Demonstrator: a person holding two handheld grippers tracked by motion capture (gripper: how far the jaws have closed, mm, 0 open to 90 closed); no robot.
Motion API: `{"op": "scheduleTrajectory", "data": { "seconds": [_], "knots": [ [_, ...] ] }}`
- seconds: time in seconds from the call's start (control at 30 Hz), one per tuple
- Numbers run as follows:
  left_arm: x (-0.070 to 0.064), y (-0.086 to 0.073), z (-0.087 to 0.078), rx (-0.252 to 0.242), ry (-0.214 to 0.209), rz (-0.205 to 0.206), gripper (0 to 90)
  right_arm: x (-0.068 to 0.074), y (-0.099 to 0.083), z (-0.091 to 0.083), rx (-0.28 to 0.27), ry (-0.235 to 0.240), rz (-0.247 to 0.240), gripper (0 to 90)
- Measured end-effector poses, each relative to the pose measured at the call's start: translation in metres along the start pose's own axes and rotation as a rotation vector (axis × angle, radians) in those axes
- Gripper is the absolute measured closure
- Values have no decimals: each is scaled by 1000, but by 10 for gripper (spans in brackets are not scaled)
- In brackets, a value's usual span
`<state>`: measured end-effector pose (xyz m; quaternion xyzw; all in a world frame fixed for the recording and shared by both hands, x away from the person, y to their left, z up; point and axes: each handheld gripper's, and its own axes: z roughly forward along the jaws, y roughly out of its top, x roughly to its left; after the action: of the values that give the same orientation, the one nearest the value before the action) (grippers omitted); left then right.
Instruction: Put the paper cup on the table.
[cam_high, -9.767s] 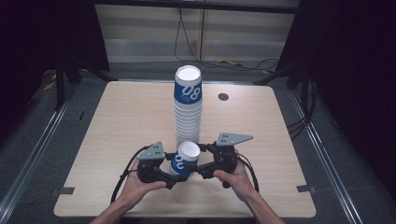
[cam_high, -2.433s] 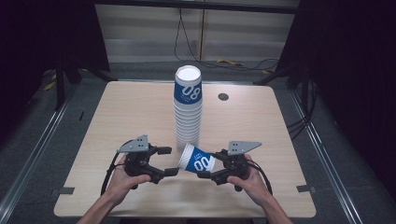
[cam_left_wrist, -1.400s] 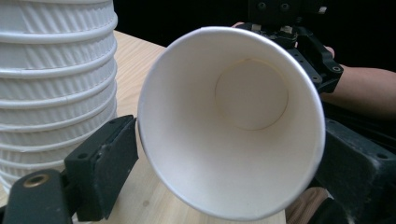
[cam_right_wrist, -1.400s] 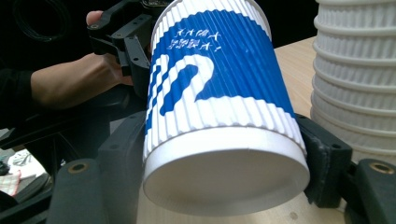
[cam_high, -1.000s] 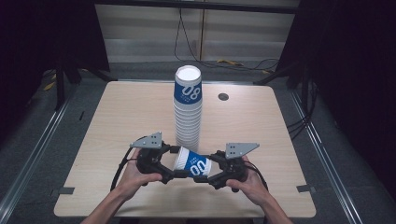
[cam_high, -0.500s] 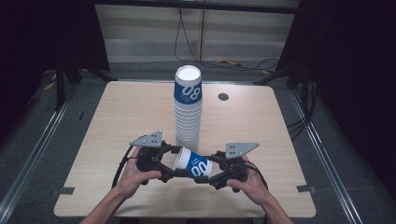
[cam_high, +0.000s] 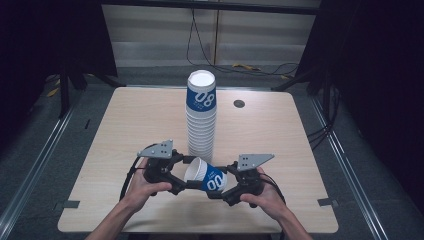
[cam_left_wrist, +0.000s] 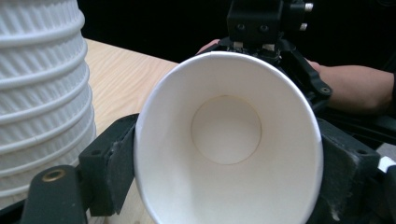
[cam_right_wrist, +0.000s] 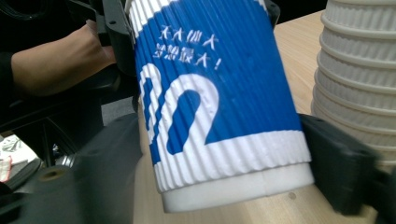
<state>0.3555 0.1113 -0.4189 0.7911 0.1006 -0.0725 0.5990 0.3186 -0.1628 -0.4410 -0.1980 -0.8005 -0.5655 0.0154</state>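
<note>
The high view looks forward and down from above my edge of the table (cam_high: 125, 115). My left gripper view stares close into the cup (cam_left_wrist: 224, 140) mouth; my right gripper view faces its base. Both share the cup stack (cam_right_wrist: 359, 70).

Both grippers, left (cam_high: 183, 176) and right (cam_high: 218, 188), were black, with grey three-cornered top plates, brass-coloured screws and trailing black cables.

a recording lab: bare wooden table (cam_high: 125, 130) ringed by black curtains (cam_high: 45, 45) and floor cables (cam_high: 200, 45)
</note>
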Motion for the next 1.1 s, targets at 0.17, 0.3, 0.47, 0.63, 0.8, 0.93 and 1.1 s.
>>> {"op": "scheduleTrajectory", "data": {
  "seconds": [0.17,0.3,0.47,0.63,0.8,0.93,1.1],
  "knots": [
    [1,0,-5,-4,15,-1,182,-2,-1,-2,-1,-20,2,130],
    [1,1,-9,0,29,-7,182,-2,-3,-2,9,-44,-3,138],
    [2,1,-12,19,55,-4,183,-4,-4,-6,10,-87,-2,136],
    [1,1,-16,24,95,-6,182,-5,-6,-7,24,-106,23,140],
    [0,1,-21,41,124,-5,182,-8,-7,-10,32,-132,28,139],
    [4,3,-27,57,152,-5,183,-11,-9,-13,43,-166,45,138],
    [7,3,-37,94,203,2,183,-13,-9,-20,51,-206,53,137]
  ]
}}
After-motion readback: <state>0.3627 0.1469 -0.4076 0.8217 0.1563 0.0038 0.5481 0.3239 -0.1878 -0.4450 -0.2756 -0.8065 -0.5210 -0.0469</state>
